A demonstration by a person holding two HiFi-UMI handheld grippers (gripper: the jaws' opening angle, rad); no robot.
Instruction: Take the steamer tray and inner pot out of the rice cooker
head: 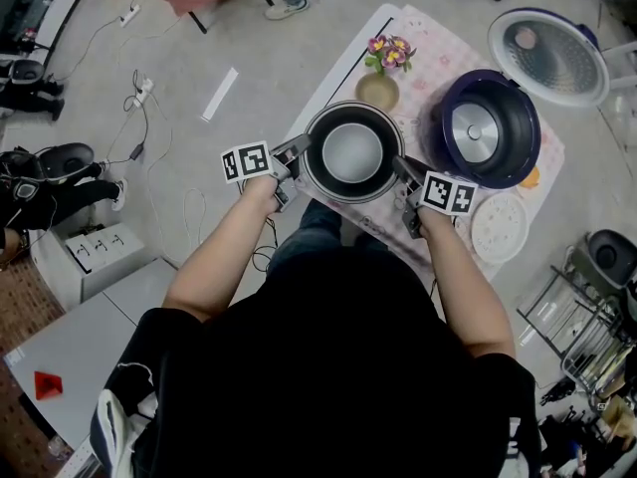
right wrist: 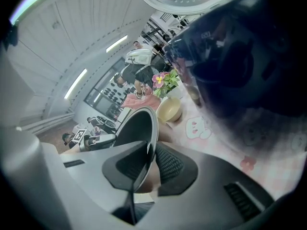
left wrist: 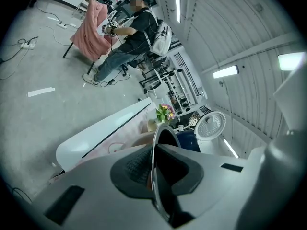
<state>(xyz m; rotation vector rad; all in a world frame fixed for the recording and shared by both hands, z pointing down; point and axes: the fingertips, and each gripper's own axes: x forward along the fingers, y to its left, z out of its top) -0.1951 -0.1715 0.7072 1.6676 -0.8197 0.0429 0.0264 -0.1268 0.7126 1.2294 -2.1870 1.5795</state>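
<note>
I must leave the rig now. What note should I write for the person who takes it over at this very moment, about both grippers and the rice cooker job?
Left gripper: shut on the rim of the inner pot, on the person's left.
Right gripper: shut on the opposite rim of the same pot.
Things: the pot is over the table, beside the rice cooker, which stands open with nothing inside. The steamer tray lies on the table in front of the cooker.
Done: tray and pot are both out.
Left: I cannot tell whether the pot already rests on the table; probably set it down, then release both grippers.
</note>
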